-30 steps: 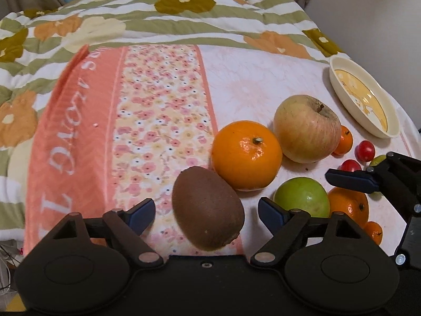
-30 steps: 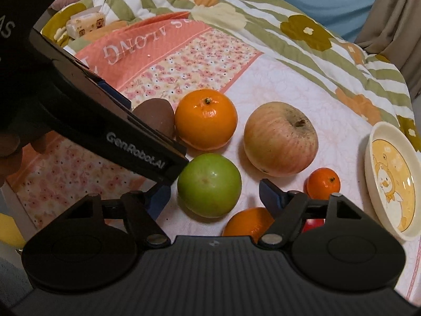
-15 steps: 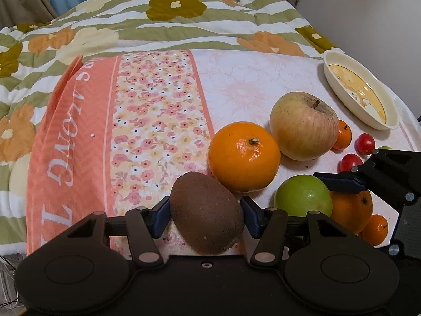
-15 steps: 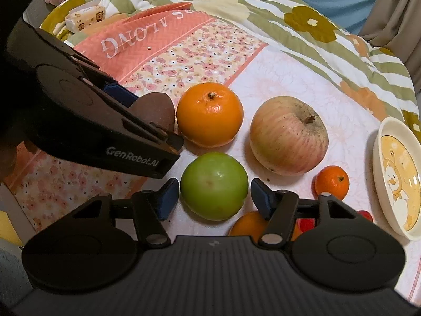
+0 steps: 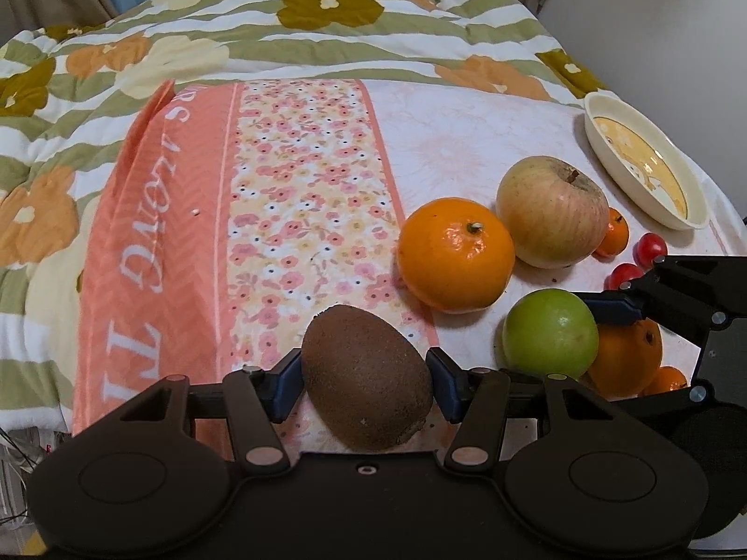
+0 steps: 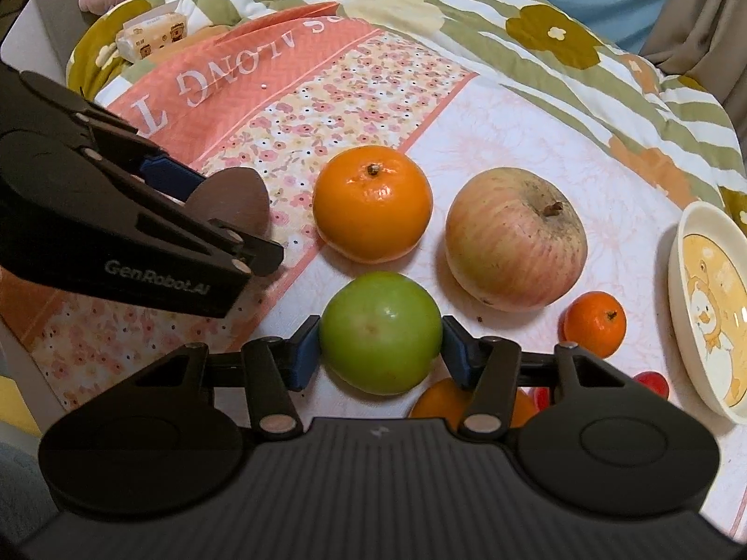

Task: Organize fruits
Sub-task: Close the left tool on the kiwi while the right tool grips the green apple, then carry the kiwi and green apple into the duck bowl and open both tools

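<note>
A brown kiwi (image 5: 366,382) lies on the floral cloth, and my left gripper (image 5: 364,368) is shut on it, blue pads pressed to both its sides. In the right wrist view a green apple (image 6: 380,331) sits between the jaws of my right gripper (image 6: 380,343). Those jaws are closing, and the pads touch the apple's flanks. Beyond them rest a large orange (image 6: 371,203) and a big reddish-yellow apple (image 6: 516,238). A small mandarin (image 6: 595,324) lies to the right. Another orange (image 5: 628,354) is partly hidden under the right gripper.
A cream bowl (image 6: 677,280) with a duck print stands at the far right edge. Red cherry tomatoes (image 5: 651,247) lie near it. A tissue pack (image 6: 151,37) sits on the quilt at the back left. The pink floral cloth (image 5: 303,186) to the left holds no fruit.
Both grippers have closed in from wide open: the left onto the kiwi, the right onto the green apple. Neither hand has shifted much.
</note>
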The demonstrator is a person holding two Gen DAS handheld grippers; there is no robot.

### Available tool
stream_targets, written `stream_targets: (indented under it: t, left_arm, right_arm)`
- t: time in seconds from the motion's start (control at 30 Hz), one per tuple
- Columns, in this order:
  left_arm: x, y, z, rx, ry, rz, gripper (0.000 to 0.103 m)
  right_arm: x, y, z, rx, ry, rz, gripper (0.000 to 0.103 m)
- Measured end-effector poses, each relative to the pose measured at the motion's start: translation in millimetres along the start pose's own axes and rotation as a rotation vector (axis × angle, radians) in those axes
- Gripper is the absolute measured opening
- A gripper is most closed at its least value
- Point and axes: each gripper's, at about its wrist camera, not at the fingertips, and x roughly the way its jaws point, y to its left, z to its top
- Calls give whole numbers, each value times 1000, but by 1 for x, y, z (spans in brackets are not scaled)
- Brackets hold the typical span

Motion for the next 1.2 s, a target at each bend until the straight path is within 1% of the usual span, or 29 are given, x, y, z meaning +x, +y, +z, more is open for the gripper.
stream_targets:
  t: [0.13,0.3,0.43,0.57,0.73,0.9,1.03,1.2]
  left_arm:
    - [-8,3,0,-17,-12,-1,60]
    - [-24,1,3,-24,-46,2,60]
    - [-41,-6,11,-50,-76,1,60]
    - [-60,-24,23,-62,-126,4,60]
    - [-79,-62,41,-70,-193,10,60]
    - [-86,-108,68,-69,-249,-1,60]
    - [-81,-144,89,-69,-280,-14,60]
    - [-59,-188,117,-47,-293,-38,60]
  right_arm:
    - [-9,-1,1,12,-27,0,69]
    - [-24,-7,1,39,-52,-5,69]
    - [-44,-20,1,65,-85,3,69]
    - [-69,-42,1,91,-120,-7,69]
    - [-104,-86,-1,107,-168,-24,69]
    - [-132,-143,-7,132,-212,-50,69]
    - [-142,-193,-13,149,-225,-84,69]
    - [-143,-256,-23,208,-226,-111,69]
